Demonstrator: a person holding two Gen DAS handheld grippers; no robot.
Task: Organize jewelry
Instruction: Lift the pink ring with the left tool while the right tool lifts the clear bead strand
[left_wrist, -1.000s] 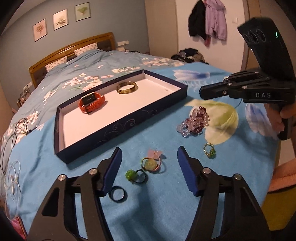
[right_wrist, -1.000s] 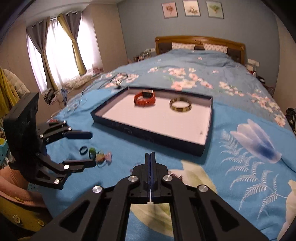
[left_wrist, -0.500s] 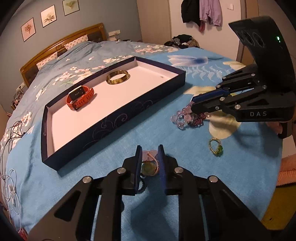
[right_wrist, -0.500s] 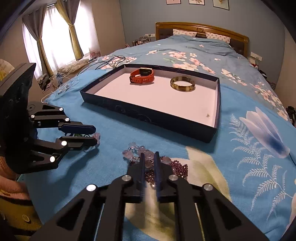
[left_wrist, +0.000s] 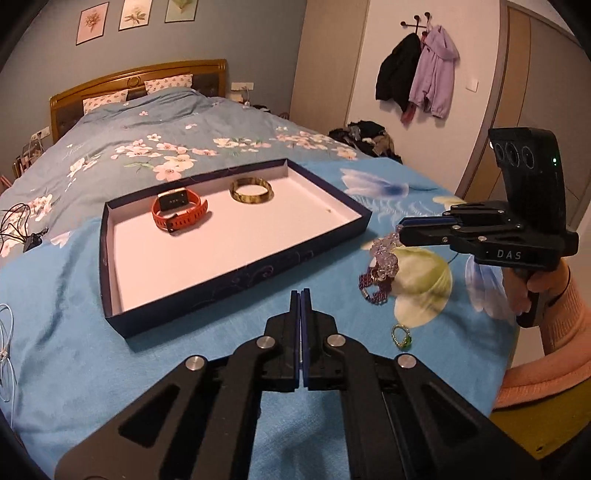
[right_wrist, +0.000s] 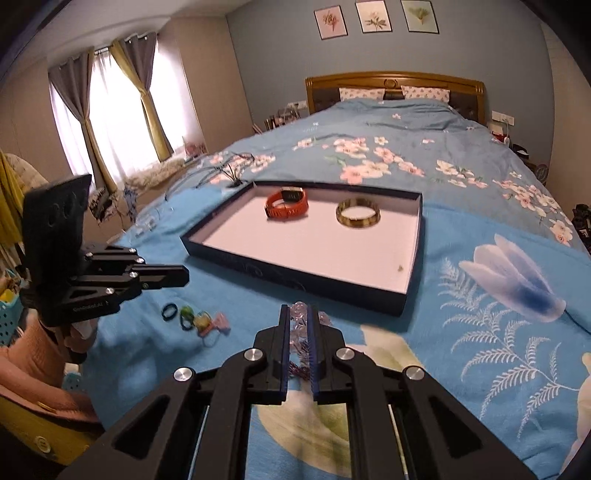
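Lifting the pale purple beaded bracelet (right_wrist: 300, 325) in my nearly closed right tool (right_wrist: 298, 354), I fear dangling strands snagging the navy tray (right_wrist: 413, 273); left tool (left_wrist: 301, 332) shut, empty.

Our bedroom around us

We see three framed prints (right_wrist: 375, 21), curtains (right_wrist: 88, 122) at a bright window, a wooden headboard (left_wrist: 136, 79), and coats (left_wrist: 417, 74) hanging by the door
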